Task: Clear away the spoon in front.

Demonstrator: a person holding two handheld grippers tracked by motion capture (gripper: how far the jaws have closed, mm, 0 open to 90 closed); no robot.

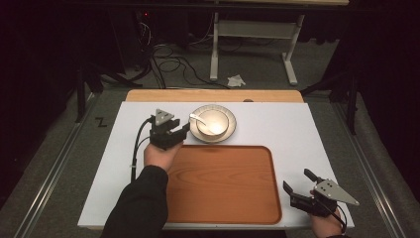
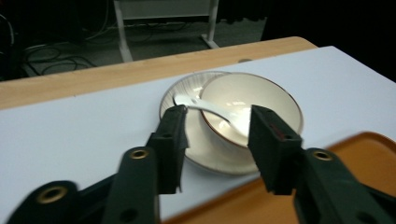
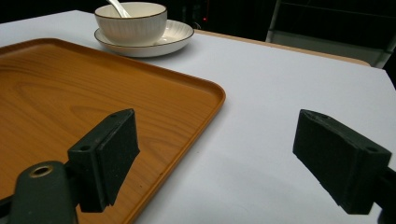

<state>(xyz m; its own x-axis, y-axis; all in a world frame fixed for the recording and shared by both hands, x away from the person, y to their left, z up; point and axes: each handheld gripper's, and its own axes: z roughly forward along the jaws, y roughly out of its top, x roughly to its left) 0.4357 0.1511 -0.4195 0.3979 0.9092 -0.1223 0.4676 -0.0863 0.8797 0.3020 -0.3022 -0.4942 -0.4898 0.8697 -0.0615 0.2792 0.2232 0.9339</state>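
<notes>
— Why does the left tool (image 1: 182, 130) sit at upper centre of the high view?

— Its jaws are parted and empty, flanking the white spoon (image 2: 205, 108) in the cream ceramic bowl (image 2: 261, 100) on the ribbed saucer (image 2: 210, 161) — lined up for a grab, I judge.

— And the right tool (image 1: 297, 186)?

— Lower right, wide open, holding nothing, over the white counter (image 3: 280, 84) just beside the rectangular wooden tray (image 3: 70, 88) — probably waiting, out of the way.
</notes>
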